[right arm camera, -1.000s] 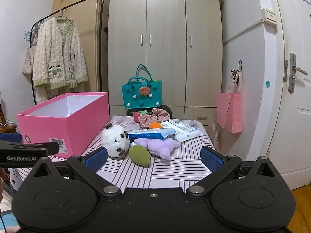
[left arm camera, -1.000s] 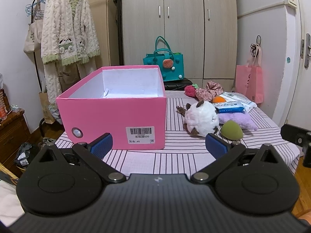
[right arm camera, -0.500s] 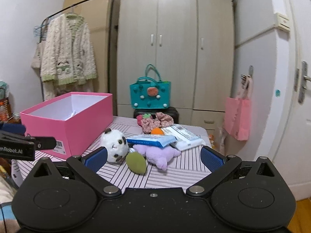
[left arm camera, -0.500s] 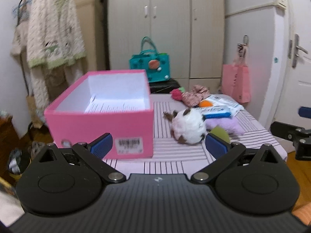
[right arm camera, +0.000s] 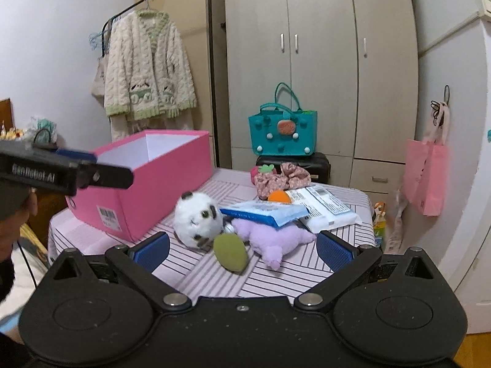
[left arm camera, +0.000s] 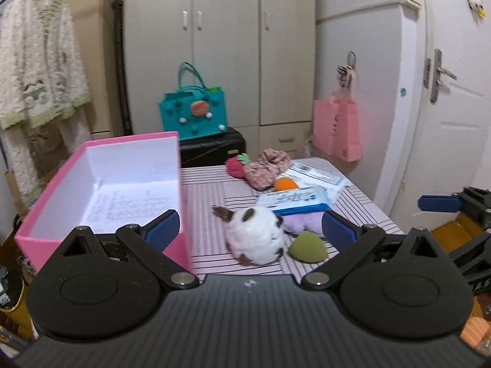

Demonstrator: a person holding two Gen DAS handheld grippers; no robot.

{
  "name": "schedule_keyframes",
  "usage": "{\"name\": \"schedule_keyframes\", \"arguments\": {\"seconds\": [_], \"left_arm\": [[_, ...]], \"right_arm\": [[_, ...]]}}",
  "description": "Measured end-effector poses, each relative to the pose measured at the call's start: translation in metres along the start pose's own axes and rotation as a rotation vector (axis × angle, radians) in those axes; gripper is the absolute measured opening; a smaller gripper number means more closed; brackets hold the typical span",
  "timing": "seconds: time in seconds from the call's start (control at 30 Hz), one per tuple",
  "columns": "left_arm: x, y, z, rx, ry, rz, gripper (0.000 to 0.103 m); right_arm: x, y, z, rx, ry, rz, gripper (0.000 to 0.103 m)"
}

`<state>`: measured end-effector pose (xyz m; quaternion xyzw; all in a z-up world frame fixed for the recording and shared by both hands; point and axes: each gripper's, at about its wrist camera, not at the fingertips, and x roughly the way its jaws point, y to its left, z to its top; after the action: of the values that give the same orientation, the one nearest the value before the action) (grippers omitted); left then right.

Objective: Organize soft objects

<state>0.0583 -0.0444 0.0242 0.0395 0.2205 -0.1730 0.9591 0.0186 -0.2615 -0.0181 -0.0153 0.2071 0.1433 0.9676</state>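
An open pink box [left arm camera: 101, 184] [right arm camera: 147, 184] stands on the left of the striped table, with only a printed sheet inside. To its right lie a white panda plush [left arm camera: 256, 239] [right arm camera: 198, 219], a green sponge [left arm camera: 308, 247] [right arm camera: 230, 253], a purple plush [right arm camera: 273, 237], an orange ball [right arm camera: 278, 197], a floral scrunchie [left arm camera: 267, 168] and a red strawberry plush [left arm camera: 235, 167]. My left gripper [left arm camera: 250, 230] hangs open above the table's near edge, with the panda between its fingers' line of sight. My right gripper [right arm camera: 242, 250] is open too, low in front of the sponge.
Flat wipe packets [right arm camera: 325, 207] lie behind the plush pile. A teal bag [right arm camera: 282, 135] sits on a black case past the table. A pink bag [right arm camera: 425, 178] hangs on the right wall. A clothes rack with a cardigan [right arm camera: 147, 73] stands left.
My left gripper has risen and swung right, now looking down into the box and onto the panda. My right gripper has moved closer to the plush pile. Both stay open.
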Motion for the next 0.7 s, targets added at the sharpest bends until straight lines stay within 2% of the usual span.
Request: {"name": "schedule_keyframes", "arguments": {"seconds": [0.17, 0.33, 0.53, 0.7], "left_arm": [[0.029, -0.016, 0.005, 0.045, 0.045, -0.037, 0.098], [0.057, -0.032, 0.008, 0.119, 0.081, -0.016, 0.094], [0.100, -0.030, 0.014, 0.075, 0.209, -0.014, 0.089], [0.119, -0.028, 0.021, 0.057, 0.232, -0.003, 0.089]], "right_arm": [[0.013, -0.015, -0.001, -0.013, 0.008, 0.011, 0.103], [0.025, -0.032, 0.005, -0.040, 0.012, 0.033, 0.103], [0.058, -0.062, 0.020, 0.012, 0.068, 0.053, 0.103], [0.086, -0.082, 0.035, 0.060, 0.105, 0.061, 0.103]]}}
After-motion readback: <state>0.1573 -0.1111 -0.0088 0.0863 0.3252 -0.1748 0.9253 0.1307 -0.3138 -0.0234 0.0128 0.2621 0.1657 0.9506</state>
